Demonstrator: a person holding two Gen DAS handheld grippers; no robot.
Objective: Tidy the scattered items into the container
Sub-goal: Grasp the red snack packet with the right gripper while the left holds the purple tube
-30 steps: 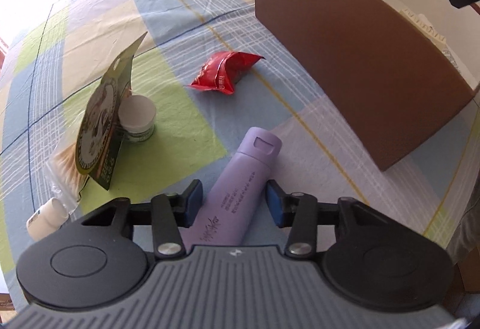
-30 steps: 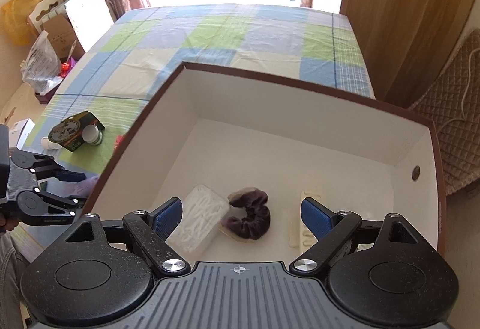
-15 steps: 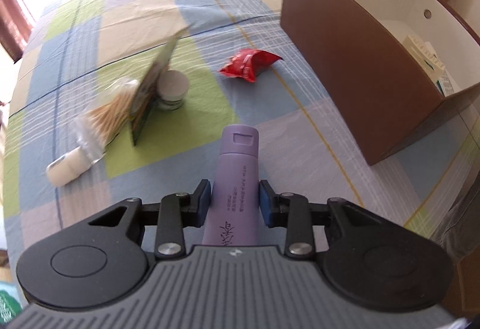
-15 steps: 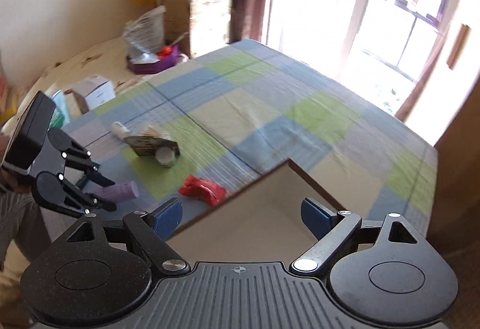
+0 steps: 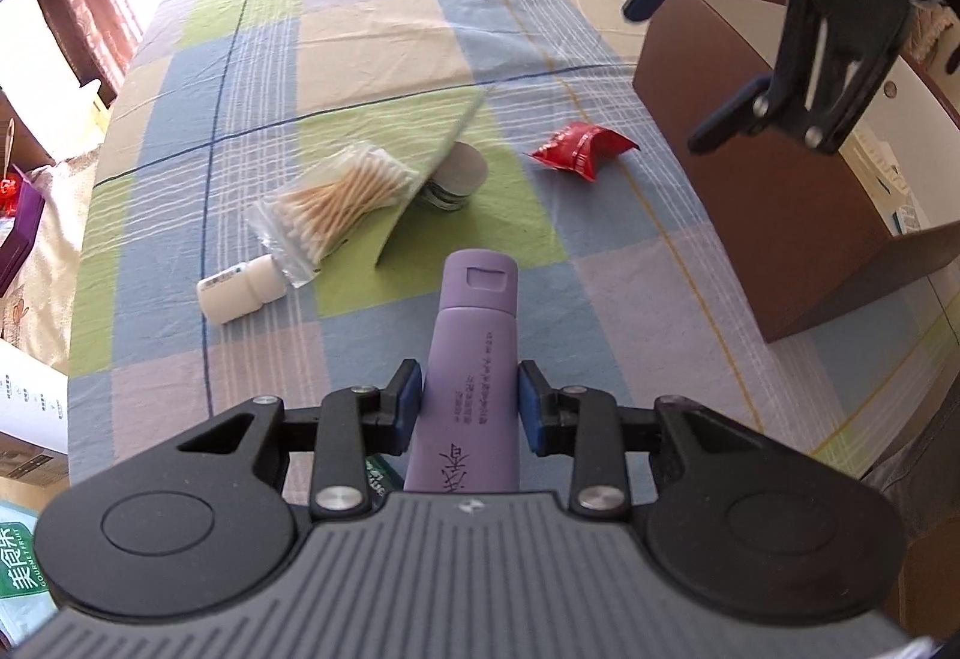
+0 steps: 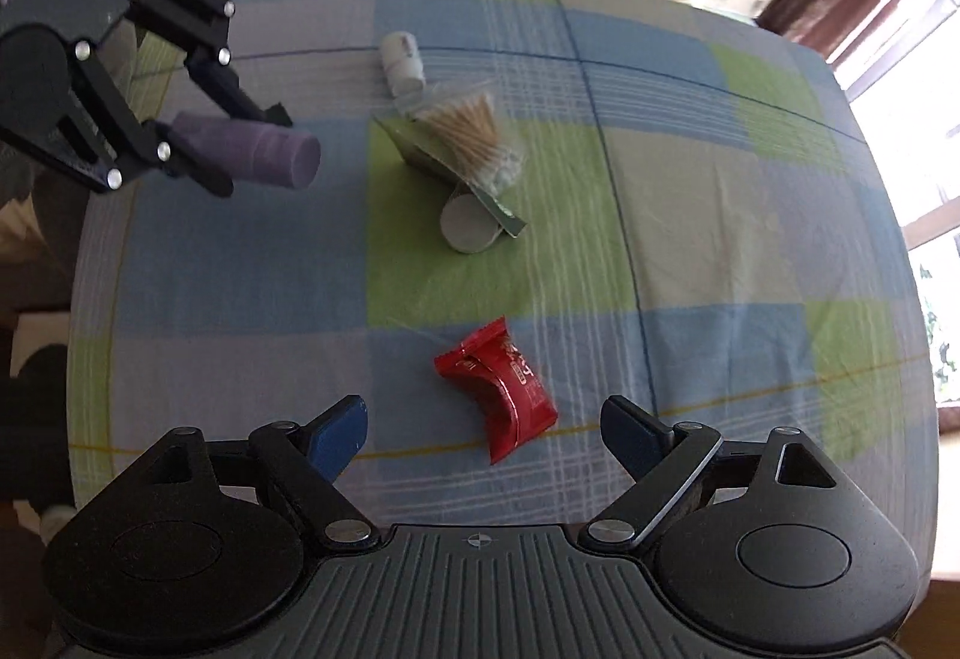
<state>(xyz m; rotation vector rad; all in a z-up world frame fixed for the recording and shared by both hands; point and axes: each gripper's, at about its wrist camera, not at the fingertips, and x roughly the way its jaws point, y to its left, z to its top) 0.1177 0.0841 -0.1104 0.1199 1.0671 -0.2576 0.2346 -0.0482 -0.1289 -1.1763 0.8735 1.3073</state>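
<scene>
The left gripper [image 5: 469, 407] is clamping the purple tube [image 5: 474, 359] between its blue pads, cap pointing up the frame, the tube lifted clear of the checked tablecloth [image 5: 360, 29]. In the right wrist view that same tube is showing at the upper left of the frame, sticking out of the left gripper's black linkage above the cloth.

The right gripper [image 6: 483, 434] is hanging with its jaws spread wide and nothing between them — the red snack packet [image 6: 501, 389] is lying on the cloth just above the gap, in the lower centre of the frame.

In the left wrist view the brown container [image 5: 780, 167] is sitting at the right edge, its white inside partly showing, with the right gripper hovering over its near corner at the upper right. Middle of the frame: a bag of cotton swabs [image 5: 336, 200] is leaning against a green card [image 5: 432, 179], a round white jar [image 5: 459, 173] tucked behind it, and a small white bottle [image 5: 240, 293] is lying on its side at the lower left of that cluster.
</scene>
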